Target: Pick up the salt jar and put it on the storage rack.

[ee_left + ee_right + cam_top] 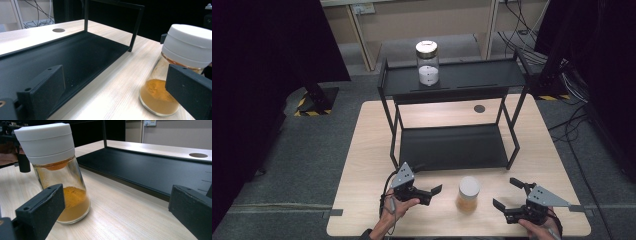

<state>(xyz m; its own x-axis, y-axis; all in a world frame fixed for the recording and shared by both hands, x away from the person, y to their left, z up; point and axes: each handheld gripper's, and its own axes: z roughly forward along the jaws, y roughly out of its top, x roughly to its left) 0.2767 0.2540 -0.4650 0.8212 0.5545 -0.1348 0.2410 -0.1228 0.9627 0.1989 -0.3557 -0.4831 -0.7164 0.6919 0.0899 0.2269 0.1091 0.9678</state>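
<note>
High view: glass jar of orange powder with white lid (468,194) upright on light wooden worktop (367,150), between left gripper (435,191) and right gripper (507,194), touching neither; both sets of fingers spread open.
Left gripper view: jar (172,72) just beyond right-hand finger.
Right gripper view: jar (58,175) behind left-hand finger, black two-tier metal rack (150,170) beyond.

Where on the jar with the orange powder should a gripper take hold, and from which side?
Probably the glass body just below the white lid, jaws level across the upright spice jar. The lid is wider than the glass, so it would stop a slip. The right hand-held gripper looks well placed: open, beside the jar, nothing between them. The left hand-held gripper is open on the other side.
</note>
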